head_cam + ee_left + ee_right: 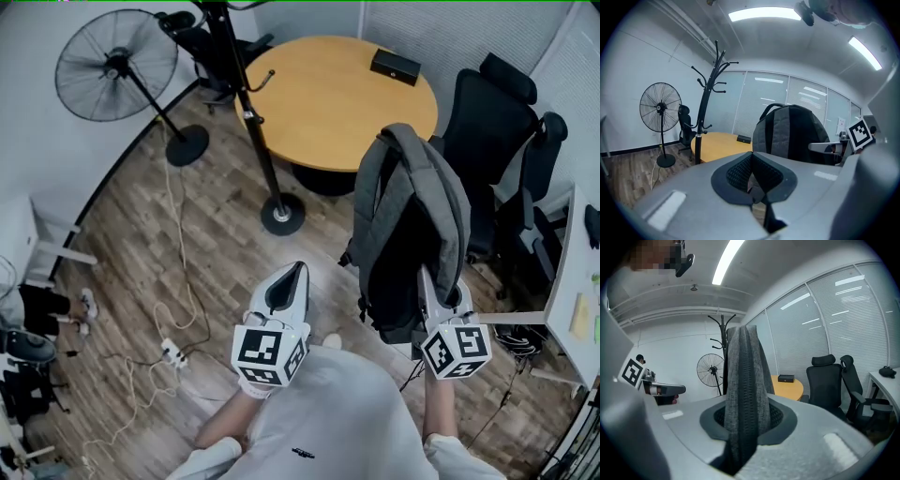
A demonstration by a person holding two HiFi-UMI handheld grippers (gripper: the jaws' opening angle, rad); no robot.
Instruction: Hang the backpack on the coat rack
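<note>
Backpack [412, 216] hangs from my right gripper [427, 281]
Jaws clamp its strap [743, 380]; my left gripper [292, 272], closed and empty, sits beside it.

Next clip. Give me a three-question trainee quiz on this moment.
1. What grips the backpack? A: right tongs. B: a bare hand. C: a rack hook.
2. True or false: the backpack already hangs on the coat rack.
3. In the head view, what stands left of the coat rack?

Key: 1 A. 2 false; it is held up beside the table. 3 the fan.
</note>
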